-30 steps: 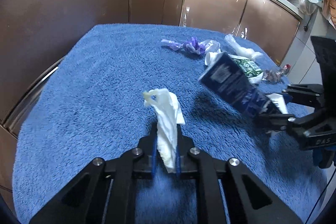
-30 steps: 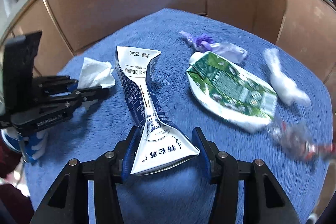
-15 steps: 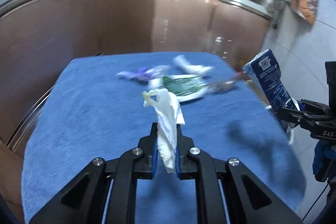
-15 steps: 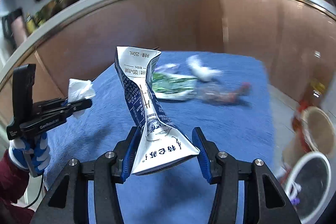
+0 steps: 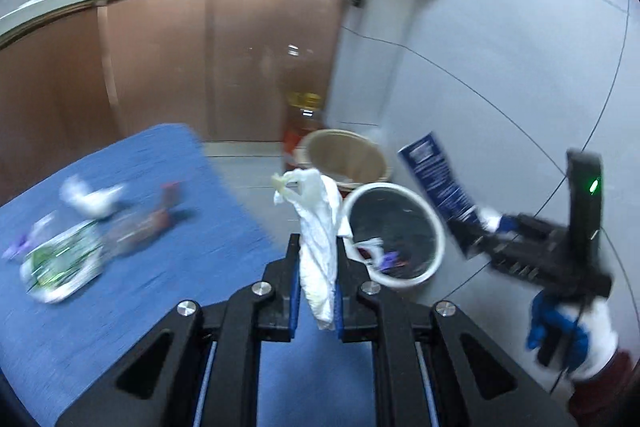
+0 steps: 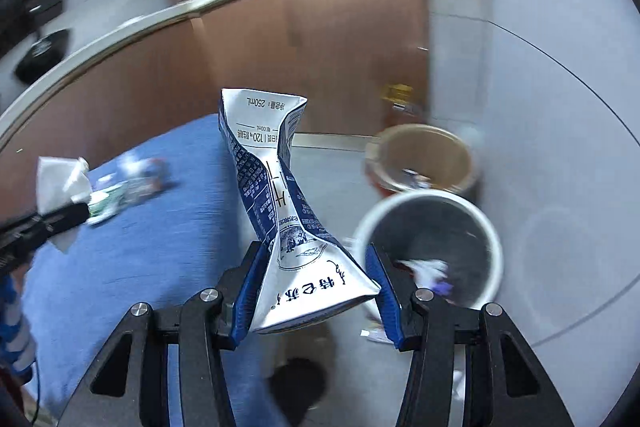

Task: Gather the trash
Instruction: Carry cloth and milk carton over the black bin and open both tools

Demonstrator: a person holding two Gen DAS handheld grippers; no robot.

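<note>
The crushed milk carton (image 6: 280, 211) sits pinched at its squashed waist in the right claw (image 6: 316, 291), jaws closed on it, its flared base toward the camera and its printed top pointing away. It hangs off the blue counter (image 6: 132, 259), close to the white bin (image 6: 430, 247) on the floor but not yet squarely above the opening. The crumpled white tissue (image 5: 318, 243) stands upright in the left claw (image 5: 316, 295), jaws closed on its lower half; seen from that wrist it lines up in front of the same white bin (image 5: 394, 227), though its height above the rim is hard to judge.

To do the drop well, I would bring each claw over the middle of the dark liner before letting go, not the rim. The carton is stiff and long, so tipping it nose-down should keep it from bridging the edge. The tissue is light and may cling to a pad, so a full opening and a small shake seem wise. The tan bin (image 6: 426, 159) stands just behind; keep clear of it. A green pouch (image 5: 60, 263) and other wrappers remain on the counter.
</note>
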